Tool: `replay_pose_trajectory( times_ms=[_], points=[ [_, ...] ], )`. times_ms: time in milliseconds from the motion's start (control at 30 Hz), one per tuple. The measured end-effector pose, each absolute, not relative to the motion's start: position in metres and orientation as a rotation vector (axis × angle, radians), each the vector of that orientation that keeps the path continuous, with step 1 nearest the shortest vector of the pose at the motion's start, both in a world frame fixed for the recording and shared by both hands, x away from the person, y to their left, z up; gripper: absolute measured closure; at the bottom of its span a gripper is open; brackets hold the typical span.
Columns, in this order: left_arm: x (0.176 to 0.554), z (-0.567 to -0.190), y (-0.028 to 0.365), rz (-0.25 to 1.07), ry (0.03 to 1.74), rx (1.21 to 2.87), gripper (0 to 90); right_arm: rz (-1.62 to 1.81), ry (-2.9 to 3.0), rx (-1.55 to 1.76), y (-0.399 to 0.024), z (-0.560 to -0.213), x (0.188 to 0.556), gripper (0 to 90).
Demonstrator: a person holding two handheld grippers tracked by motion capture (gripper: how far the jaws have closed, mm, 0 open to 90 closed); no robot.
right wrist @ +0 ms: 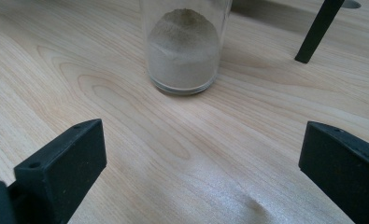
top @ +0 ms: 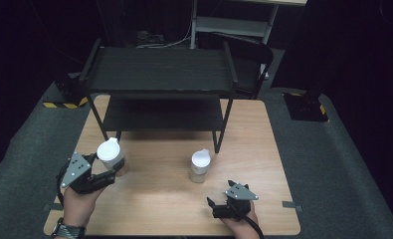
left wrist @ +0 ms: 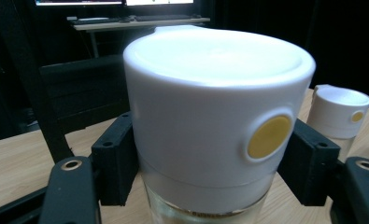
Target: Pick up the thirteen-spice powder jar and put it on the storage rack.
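Note:
Two glass jars with white lids stand on the wooden table [top: 263, 149]. The left jar [top: 111, 154] sits between the jaws of my left gripper [top: 104, 167], which is shut on it just below the lid. In the left gripper view this jar [left wrist: 215, 116] shows a yellow dot on its lid, and the black pads [left wrist: 114, 158] press both its sides. The second jar [top: 200, 165] holds pale powder [right wrist: 184, 46]. It stands a short way ahead of my right gripper [top: 220, 195], which is open with bare table between its jaws [right wrist: 203, 149].
A black two-tier rack [top: 159, 69] stands on the far half of the table. Its front right leg [top: 216, 144] is planted just behind the second jar [left wrist: 341, 116]. Grey carpet [top: 343, 164] surrounds the table, and a chair [top: 248, 55] is behind the rack.

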State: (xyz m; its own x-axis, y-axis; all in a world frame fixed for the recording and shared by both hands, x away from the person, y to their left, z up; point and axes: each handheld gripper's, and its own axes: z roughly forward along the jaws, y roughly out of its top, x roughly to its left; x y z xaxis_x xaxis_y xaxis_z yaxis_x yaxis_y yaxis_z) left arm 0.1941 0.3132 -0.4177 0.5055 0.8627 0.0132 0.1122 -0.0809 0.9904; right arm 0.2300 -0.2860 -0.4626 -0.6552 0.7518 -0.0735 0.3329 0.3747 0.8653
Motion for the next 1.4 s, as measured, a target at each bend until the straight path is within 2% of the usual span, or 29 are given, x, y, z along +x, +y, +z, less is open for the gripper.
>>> replay_pose_trajectory(
  times_ms=[1400],
  points=[
    [0.205, -0.343, 0.307, 0.784, 0.768, 1.487, 30.3, 1.225, 2.179, 0.934, -0.288, -0.463, 0.230, 0.5]
  ],
)
